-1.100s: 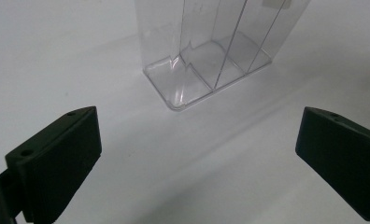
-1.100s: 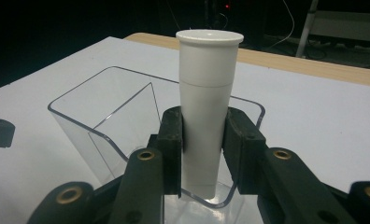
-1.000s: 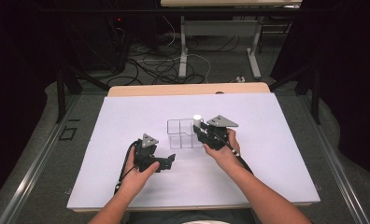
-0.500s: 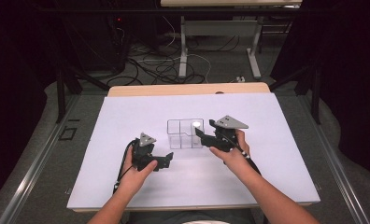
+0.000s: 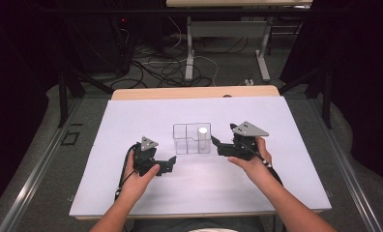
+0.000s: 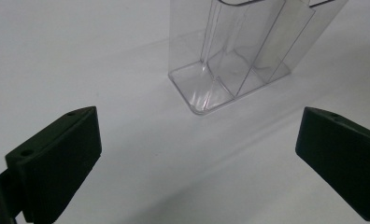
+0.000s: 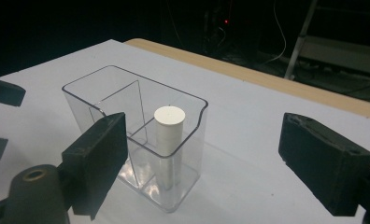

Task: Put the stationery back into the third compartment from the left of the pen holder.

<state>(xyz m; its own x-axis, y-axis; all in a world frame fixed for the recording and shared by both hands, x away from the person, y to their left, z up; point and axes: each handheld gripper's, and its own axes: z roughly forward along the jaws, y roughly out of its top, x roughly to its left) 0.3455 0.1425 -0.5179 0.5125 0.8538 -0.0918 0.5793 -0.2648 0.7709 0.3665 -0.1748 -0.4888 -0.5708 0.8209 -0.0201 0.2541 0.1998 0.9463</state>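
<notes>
Only the clear bin obstructs the table.

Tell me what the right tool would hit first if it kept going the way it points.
Probably the clear box: the right tool, open, points at its near end, where the white cylinder stands. Depth is hard to judge.

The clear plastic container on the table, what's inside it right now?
A white cylinder stands upright in one compartment of the clear container, on the side nearer the right hand-held gripper. The other compartments look empty. The cylinder's foot is blurred behind the plastic wall.
</notes>
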